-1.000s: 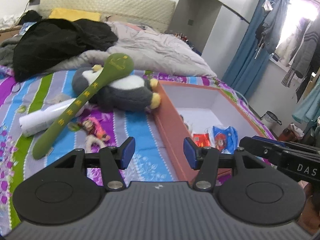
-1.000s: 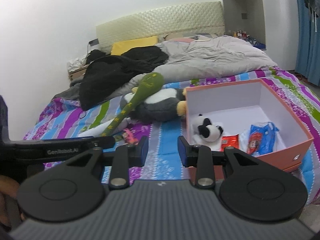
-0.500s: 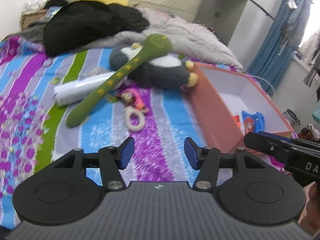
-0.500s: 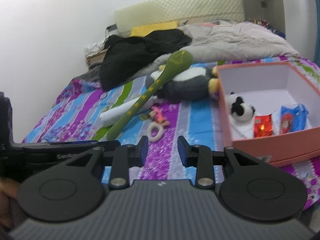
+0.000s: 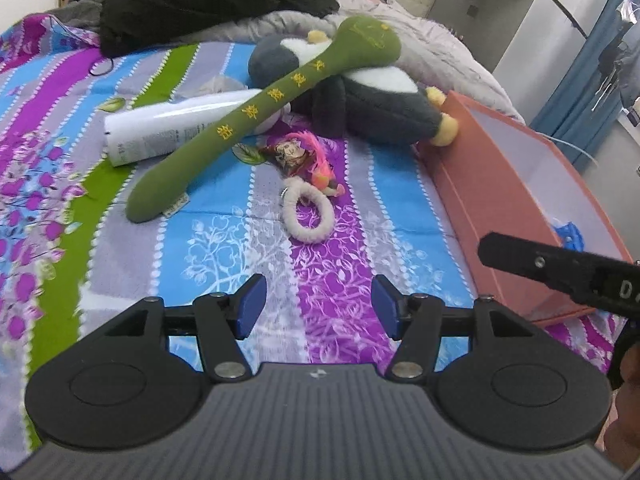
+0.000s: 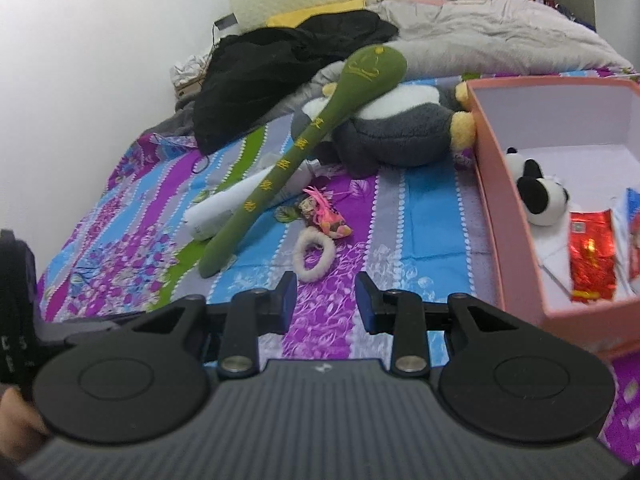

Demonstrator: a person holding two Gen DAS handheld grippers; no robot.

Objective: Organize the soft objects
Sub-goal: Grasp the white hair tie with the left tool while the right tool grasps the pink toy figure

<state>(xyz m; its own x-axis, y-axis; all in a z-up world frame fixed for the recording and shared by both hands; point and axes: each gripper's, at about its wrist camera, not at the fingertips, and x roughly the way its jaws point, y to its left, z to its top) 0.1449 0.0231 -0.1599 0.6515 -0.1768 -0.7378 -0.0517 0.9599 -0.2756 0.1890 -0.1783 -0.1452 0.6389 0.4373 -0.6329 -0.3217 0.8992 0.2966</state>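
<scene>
- Striped floral bedspread, flat woven cotton, carries everything.
- White glossy cylinder, lying toward the bed's left edge.
- Green plush mallet, long, embroidered yellow, leaning across the grey-and-white plush penguin.
- Small pink-haired doll touching a fluffy white ring, mid-bed.
- Left gripper and right gripper: fingers apart, holding nothing, above the bedspread.
- Pink cardboard box, right edge, holding a plush panda and red foil packet.

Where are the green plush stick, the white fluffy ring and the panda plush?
green plush stick point(image 5: 256, 112), left wrist view, mid-shaft.
white fluffy ring point(image 5: 289, 216), left wrist view, its left arc.
panda plush point(image 6: 538, 194), right wrist view, body, inside box.
</scene>
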